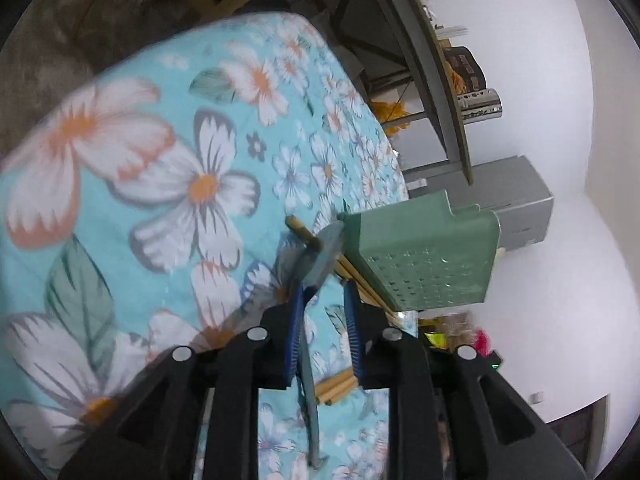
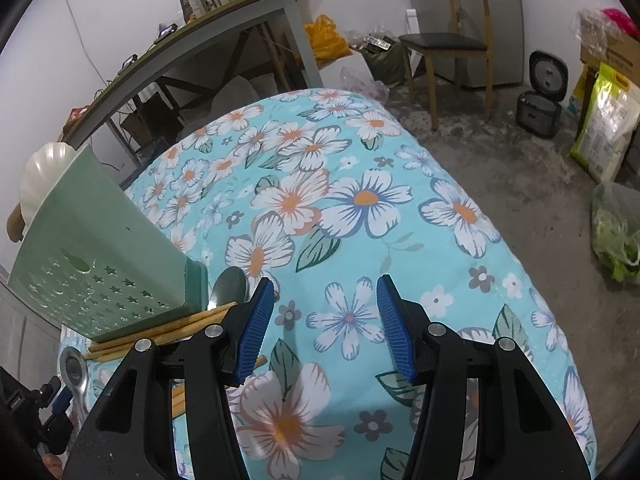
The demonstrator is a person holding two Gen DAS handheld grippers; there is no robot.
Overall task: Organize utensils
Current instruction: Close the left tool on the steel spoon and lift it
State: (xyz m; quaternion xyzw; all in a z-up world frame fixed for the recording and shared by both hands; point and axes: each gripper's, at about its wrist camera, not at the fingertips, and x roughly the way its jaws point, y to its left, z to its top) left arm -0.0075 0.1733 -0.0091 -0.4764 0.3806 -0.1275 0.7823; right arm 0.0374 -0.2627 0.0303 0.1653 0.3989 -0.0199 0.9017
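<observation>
While loose, spoon (image 1: 310, 360) between tongs (image 1: 324, 304).

The left hand-held gripper (image 1: 322, 320) is rolled onto its side just beside the green holder (image 1: 420, 256), its blue pads a little apart; a spoon (image 1: 316, 264) seems to lie between them, though blur hides any contact. The right hand-held gripper (image 2: 326, 320), right of the holder, tilts down with jaws wide apart around nothing.

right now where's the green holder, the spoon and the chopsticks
green holder (image 2: 100, 264), right wrist view, on its perforated wall
spoon (image 2: 229, 286), right wrist view, on its bowl
chopsticks (image 2: 168, 326), right wrist view, midway along the bundle
</observation>
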